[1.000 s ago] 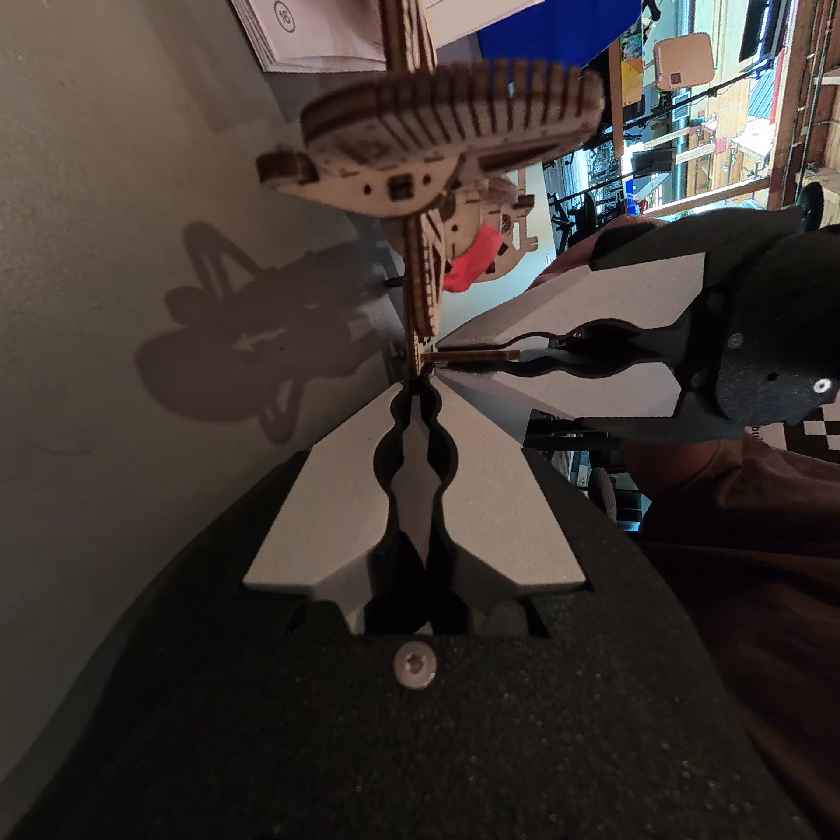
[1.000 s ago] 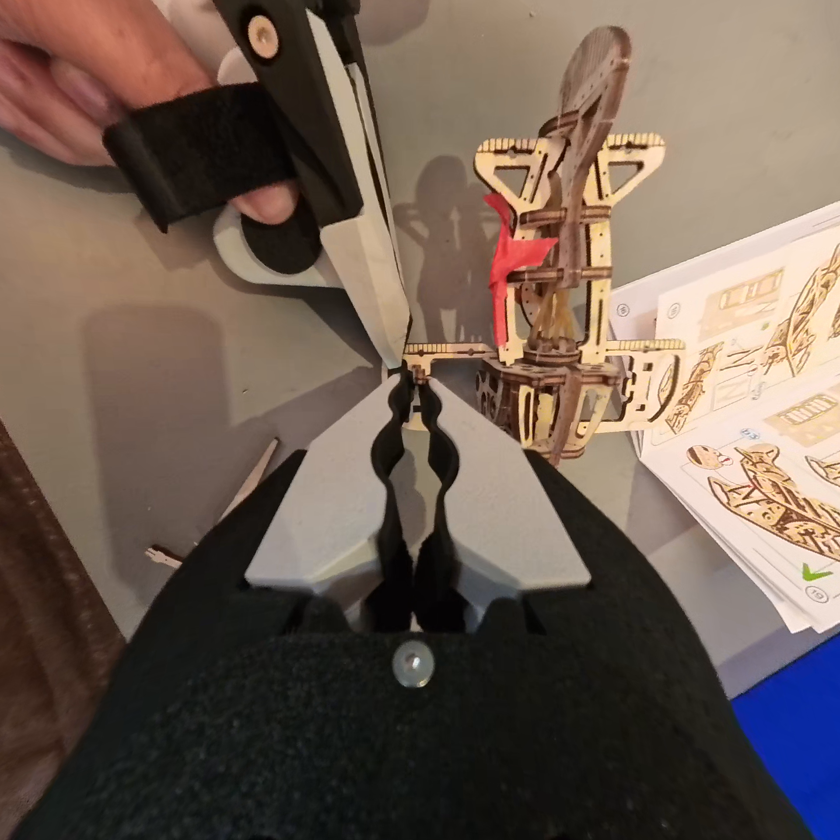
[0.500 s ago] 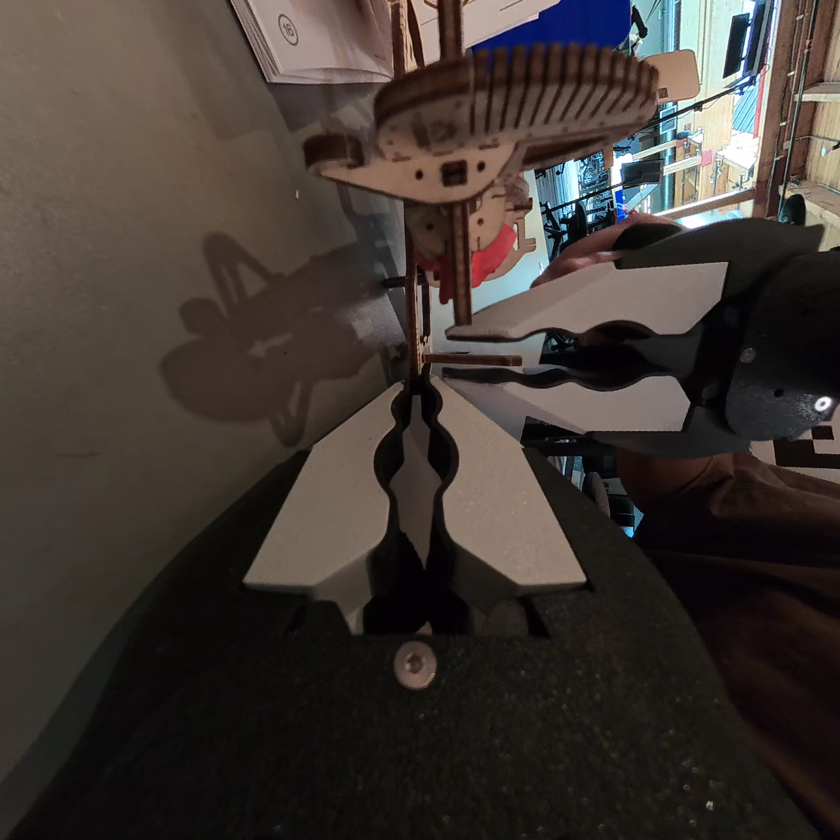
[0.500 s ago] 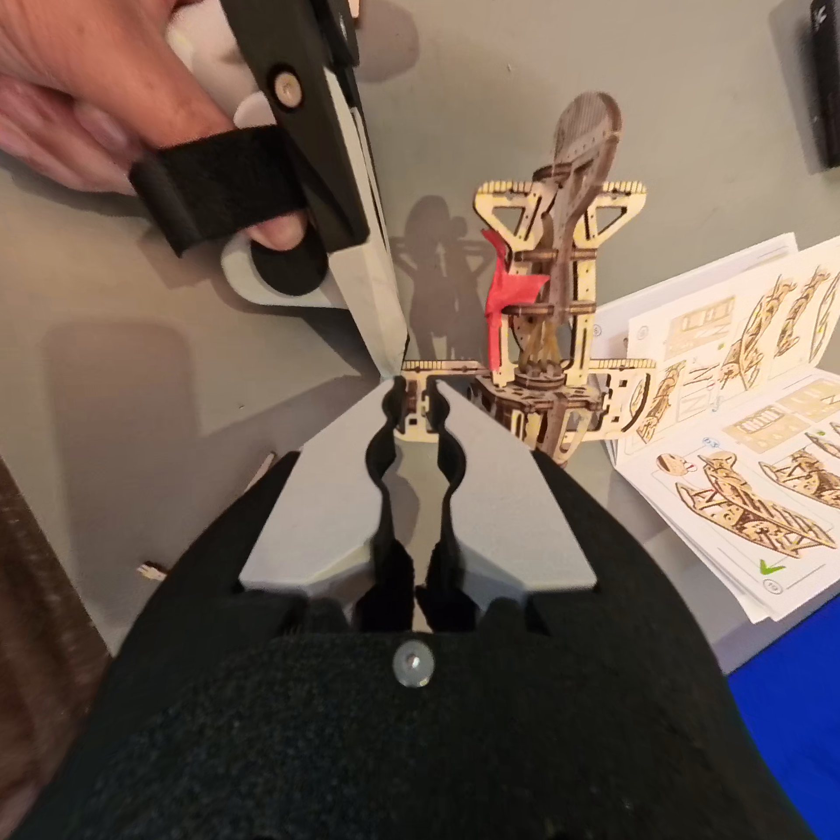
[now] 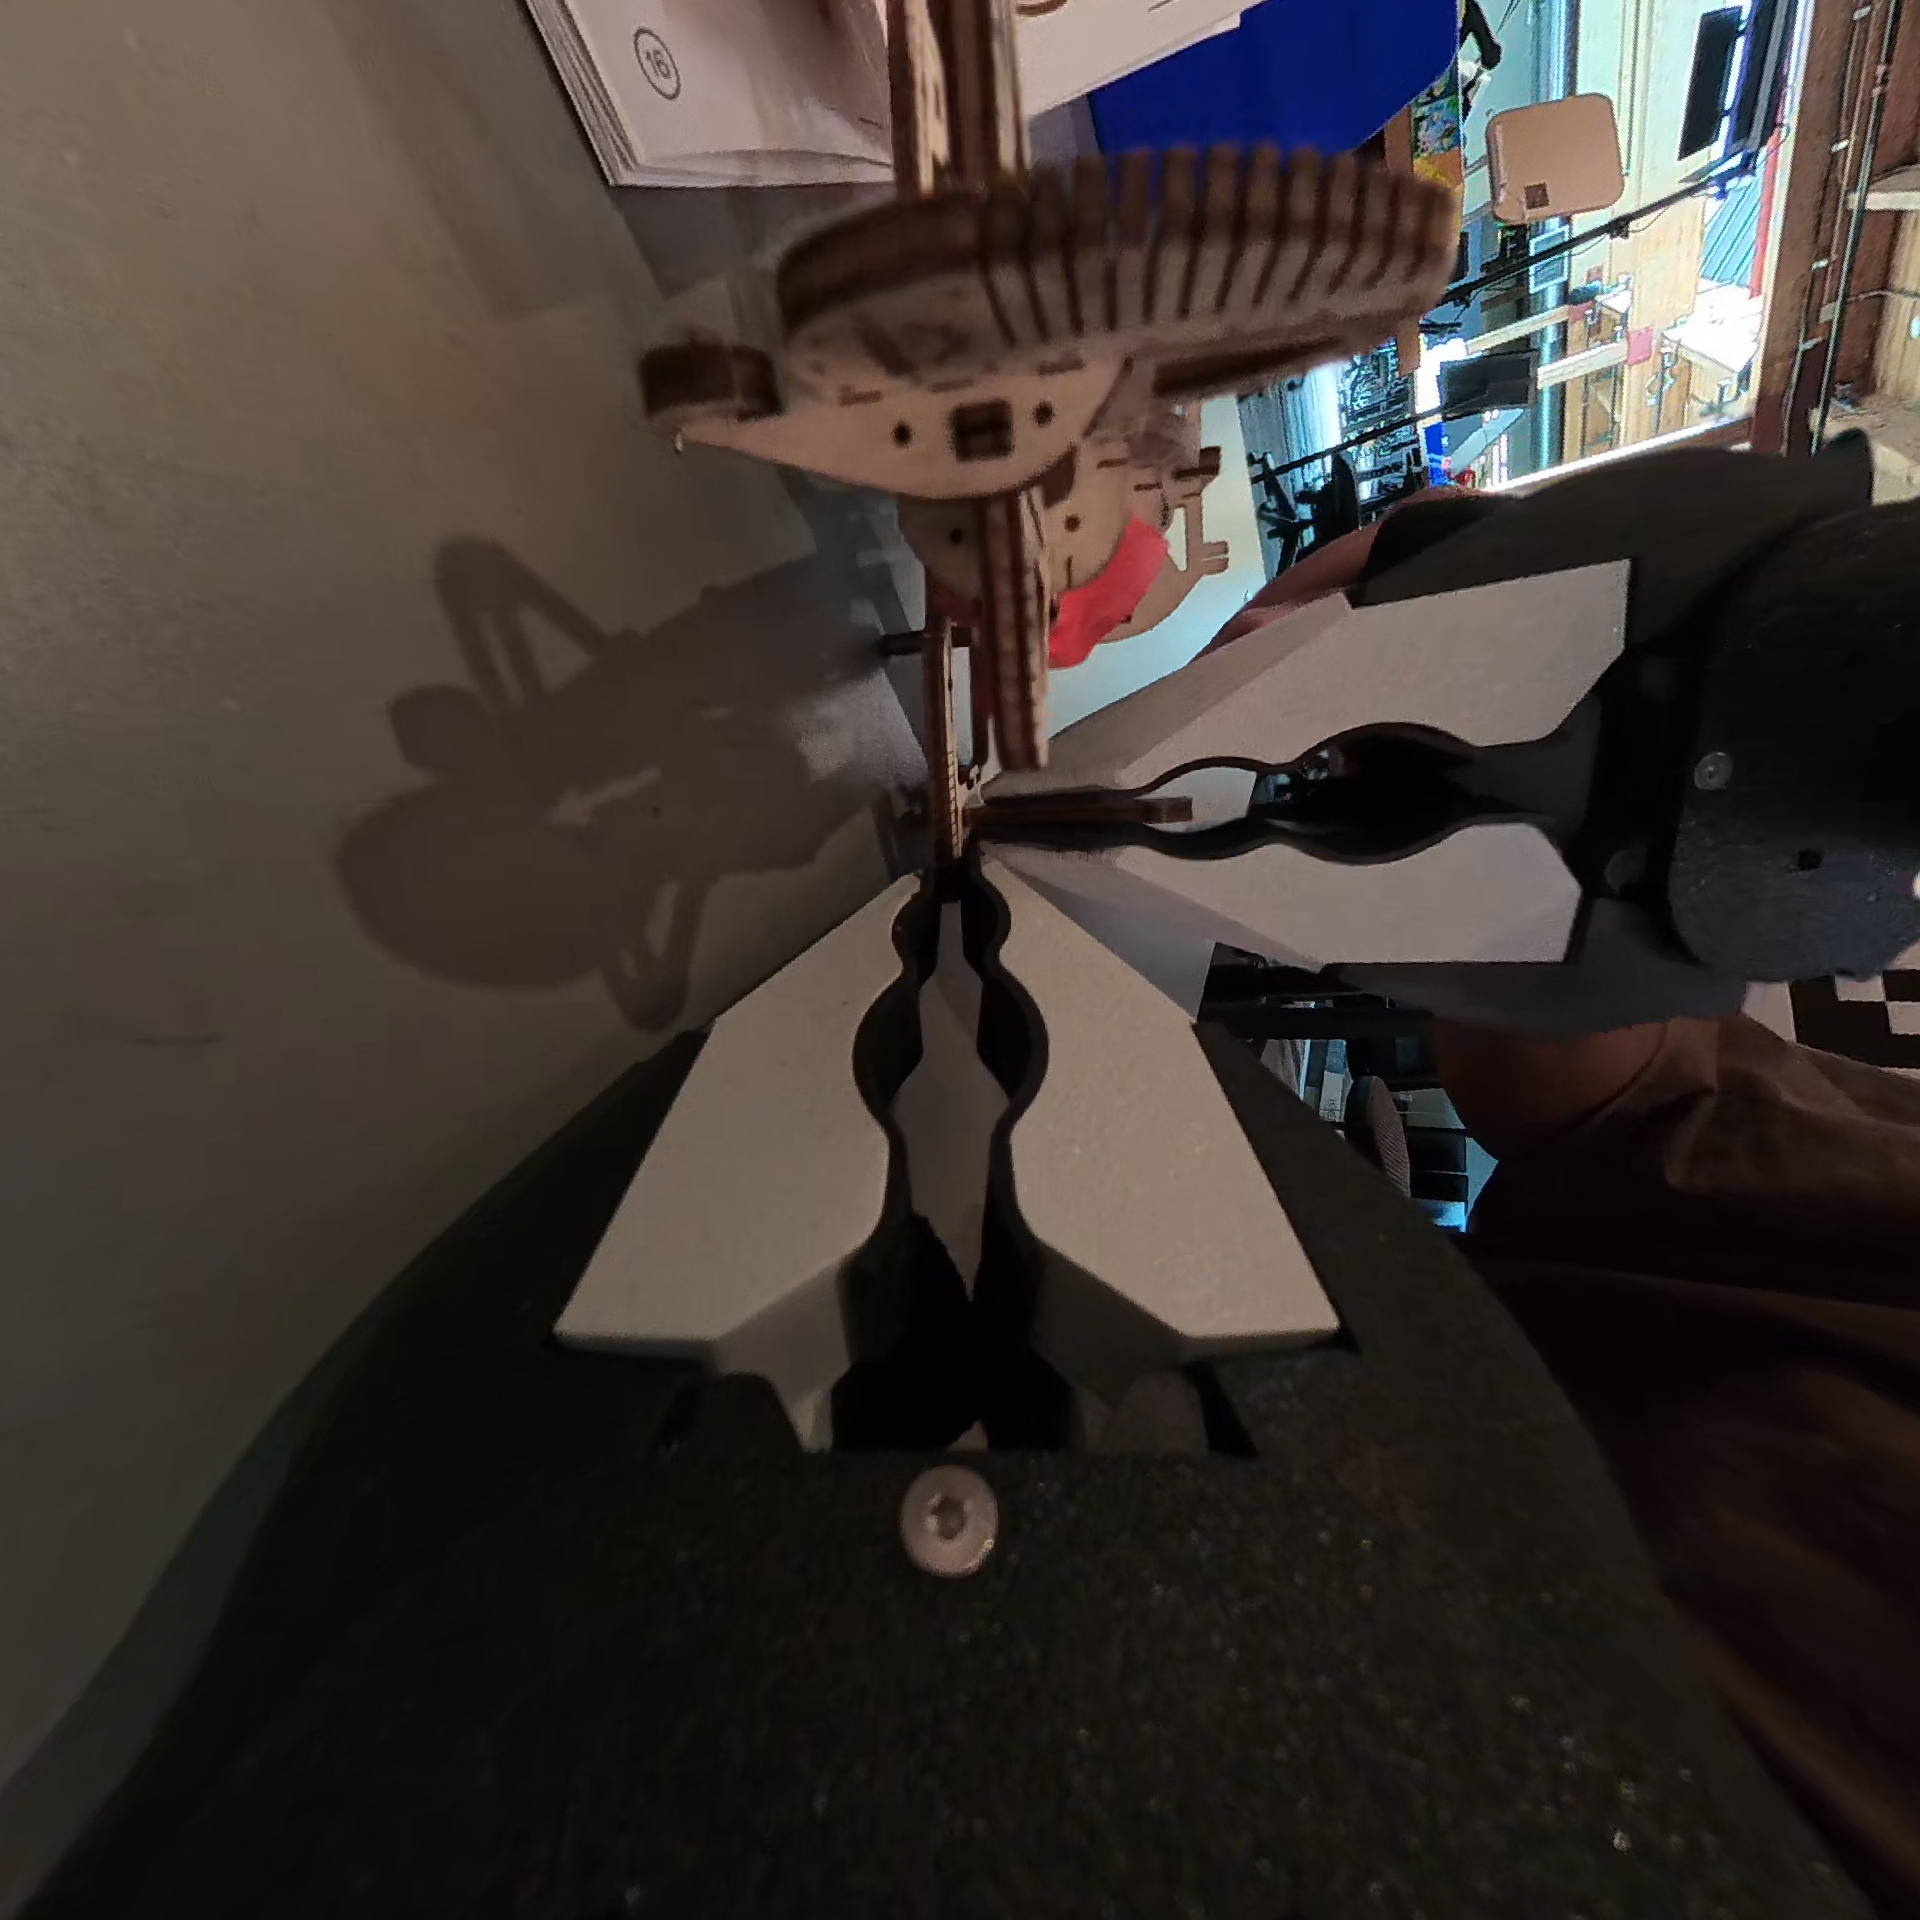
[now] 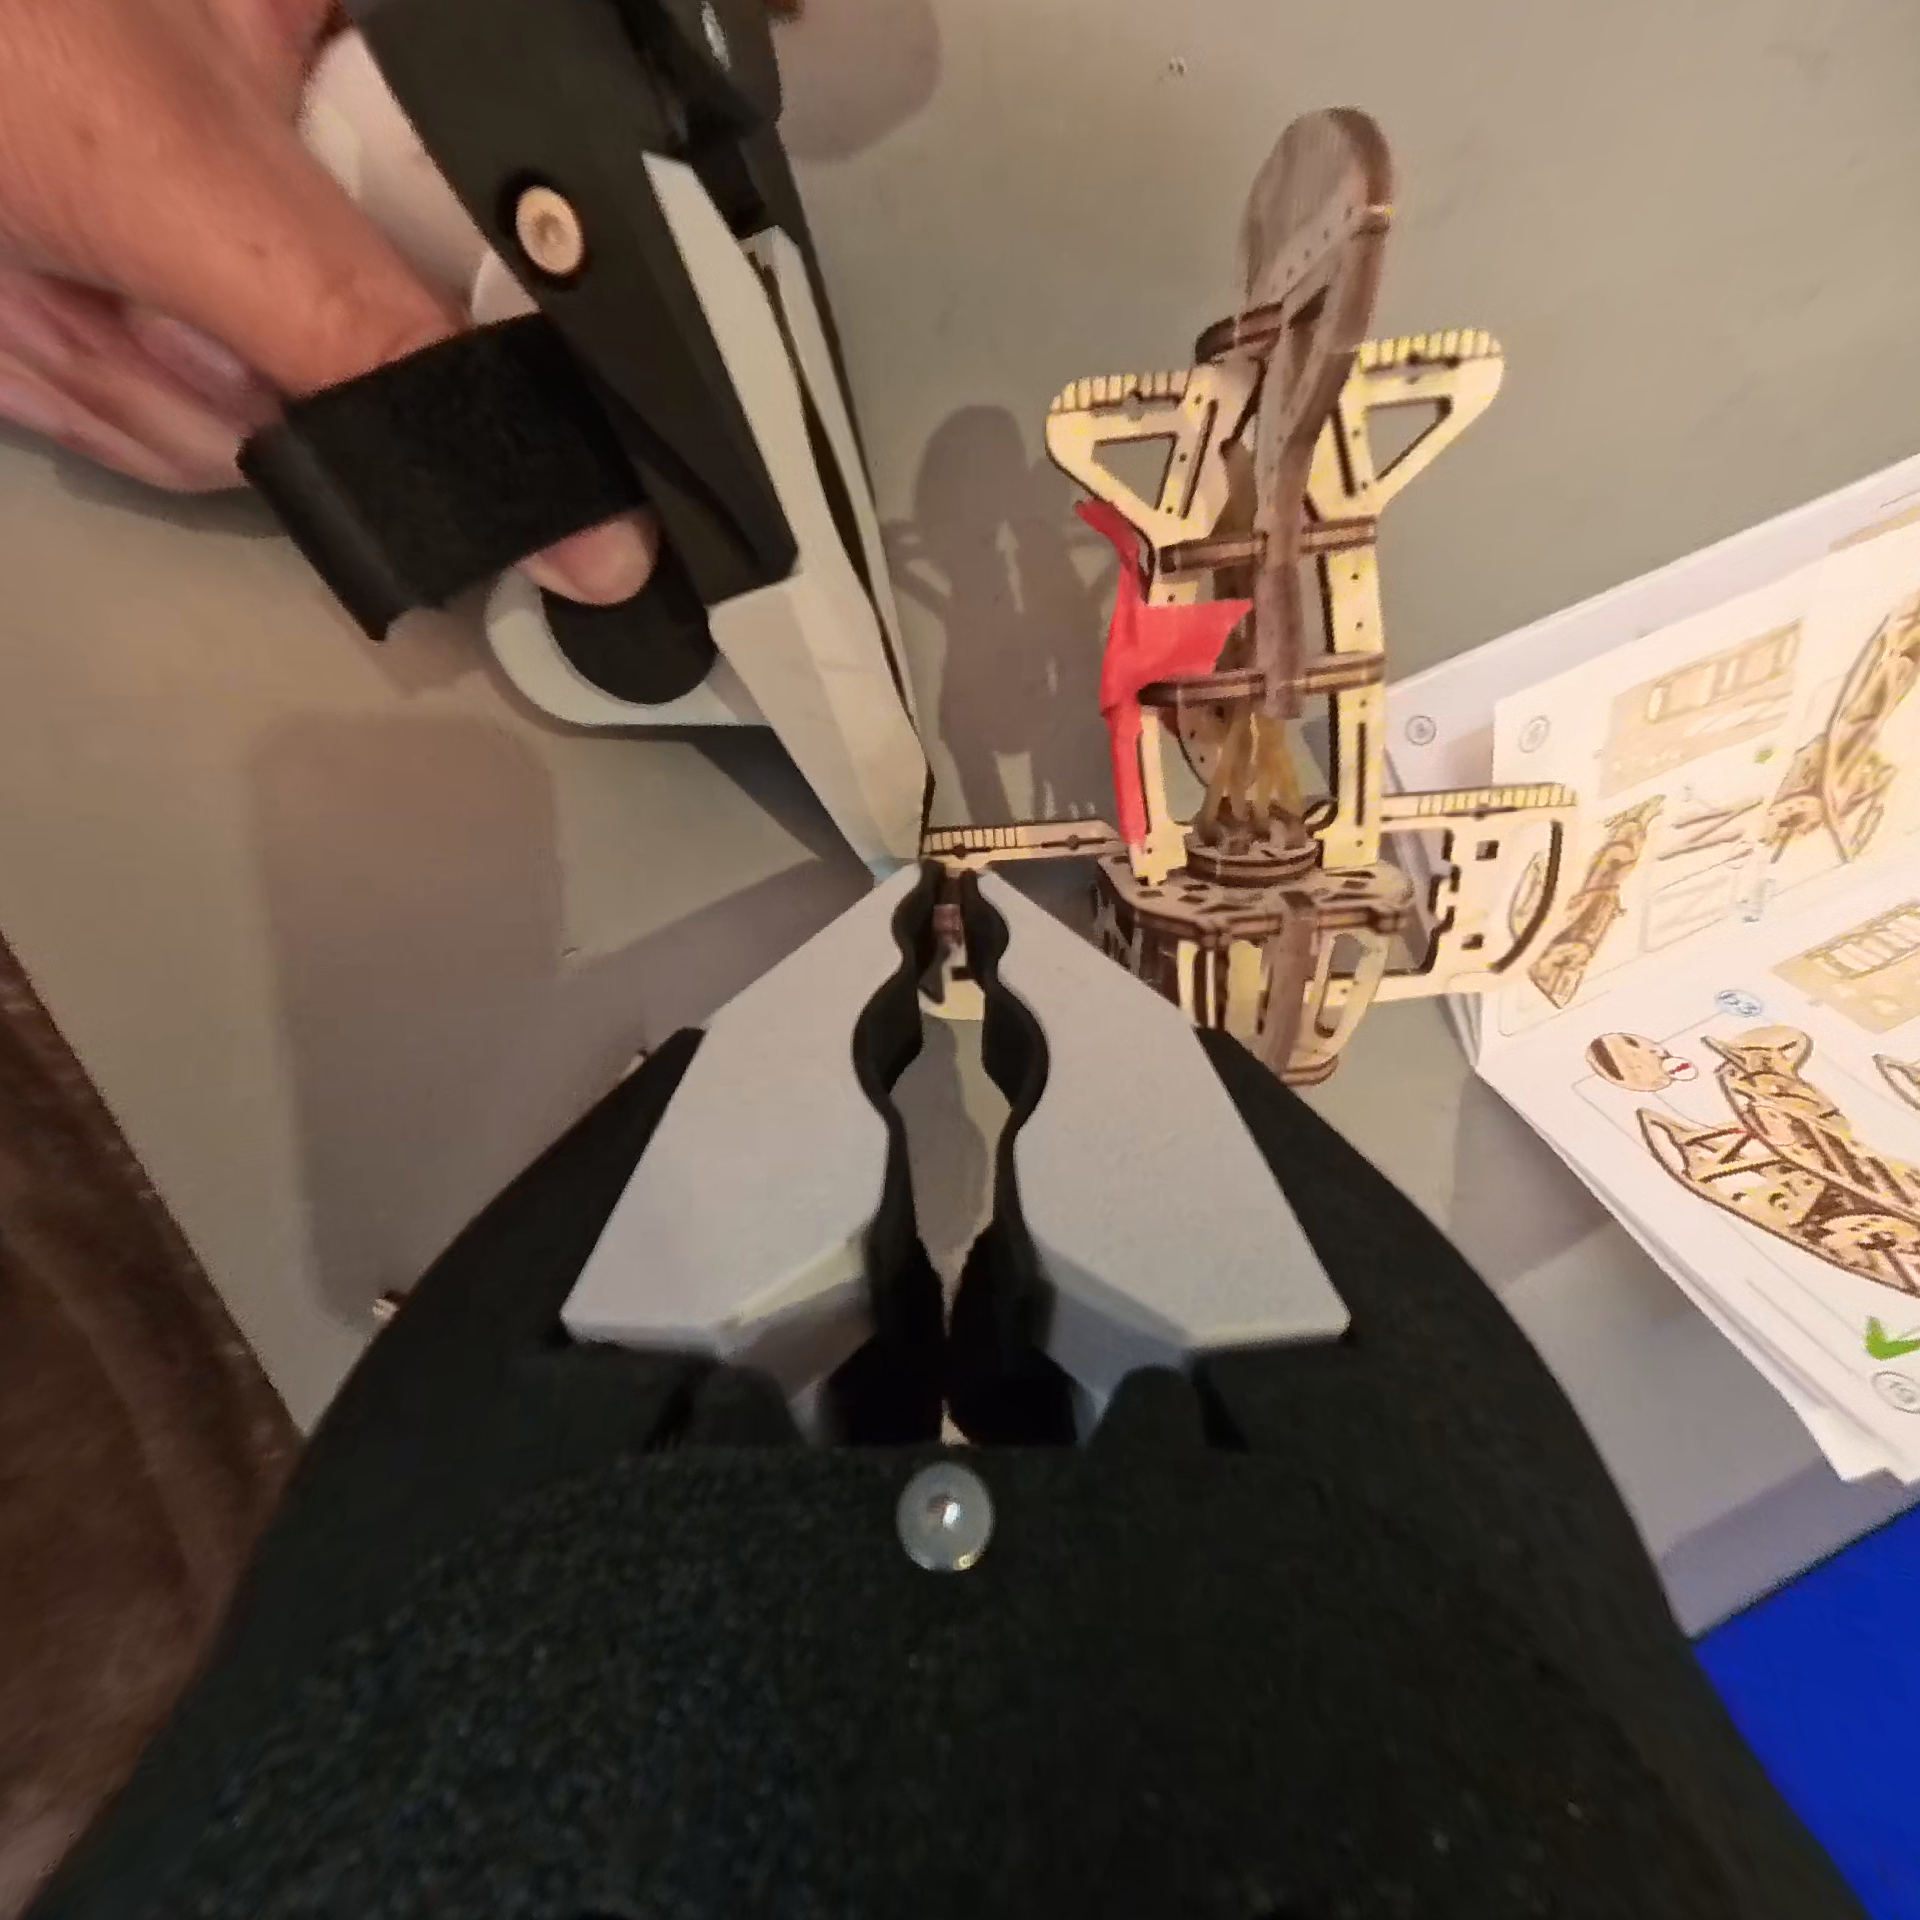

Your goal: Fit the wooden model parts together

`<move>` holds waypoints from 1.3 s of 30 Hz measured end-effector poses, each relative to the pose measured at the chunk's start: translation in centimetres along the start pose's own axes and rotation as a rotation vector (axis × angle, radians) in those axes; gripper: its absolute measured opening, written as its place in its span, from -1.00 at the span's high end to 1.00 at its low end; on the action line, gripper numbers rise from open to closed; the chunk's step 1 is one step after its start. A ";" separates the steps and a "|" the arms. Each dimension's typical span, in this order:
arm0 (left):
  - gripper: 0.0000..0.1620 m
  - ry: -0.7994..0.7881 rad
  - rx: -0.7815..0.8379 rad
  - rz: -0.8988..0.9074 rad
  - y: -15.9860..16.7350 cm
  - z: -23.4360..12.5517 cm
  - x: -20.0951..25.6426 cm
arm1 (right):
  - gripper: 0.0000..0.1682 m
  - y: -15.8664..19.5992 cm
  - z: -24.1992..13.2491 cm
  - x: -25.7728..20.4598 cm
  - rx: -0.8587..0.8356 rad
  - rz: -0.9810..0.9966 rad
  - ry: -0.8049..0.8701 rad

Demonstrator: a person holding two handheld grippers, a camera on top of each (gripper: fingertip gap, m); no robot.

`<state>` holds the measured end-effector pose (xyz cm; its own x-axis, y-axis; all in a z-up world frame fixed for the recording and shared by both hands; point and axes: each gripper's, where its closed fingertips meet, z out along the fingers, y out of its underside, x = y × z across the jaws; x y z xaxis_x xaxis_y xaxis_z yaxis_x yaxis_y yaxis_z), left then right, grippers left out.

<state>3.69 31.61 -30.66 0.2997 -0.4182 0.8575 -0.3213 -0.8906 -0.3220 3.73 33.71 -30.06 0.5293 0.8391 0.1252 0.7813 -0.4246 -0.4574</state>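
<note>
Laser-cut plywood makes up the wooden model (image 6: 1262,821), held clear above the grey tabletop (image 6: 312,852) with a scrap of red tape (image 6: 1169,644) on its frame and an instruction booklet (image 6: 1704,997) lying to its right. The left gripper (image 5: 951,878) has its jaws pinched almost shut on the tip of the model's thin side strip (image 6: 1013,836). The right gripper (image 6: 951,883) meets it there, jaws nearly closed on a small flat wooden piece (image 5: 1081,808) at that same strip end.

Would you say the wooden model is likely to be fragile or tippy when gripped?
Probably fragile: the wooden model is thin, slotted, open latticework. Likely light, since the left gripper carries it by one thin edge strip. Tall and narrow, it may tip if set down.
</note>
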 end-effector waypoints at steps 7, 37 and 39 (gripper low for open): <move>0.99 0.012 0.000 -0.003 0.0 0.0 0.1 | 0.76 -0.5 -3.5 0.0 0.132 0.002 0.048; 0.99 0.072 -0.001 -0.061 -0.1 -0.3 0.5 | 0.69 6.7 -4.1 -8.1 0.189 0.215 -0.223; 0.99 0.074 -0.001 -0.062 -0.1 -0.3 0.5 | 0.69 7.6 -4.1 -8.2 0.130 0.170 -0.200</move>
<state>3.59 31.51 -30.12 0.2519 -0.3476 0.9032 -0.3048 -0.9143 -0.2669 6.67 22.18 -30.91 0.5630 0.8156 -0.1333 0.6310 -0.5284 -0.5679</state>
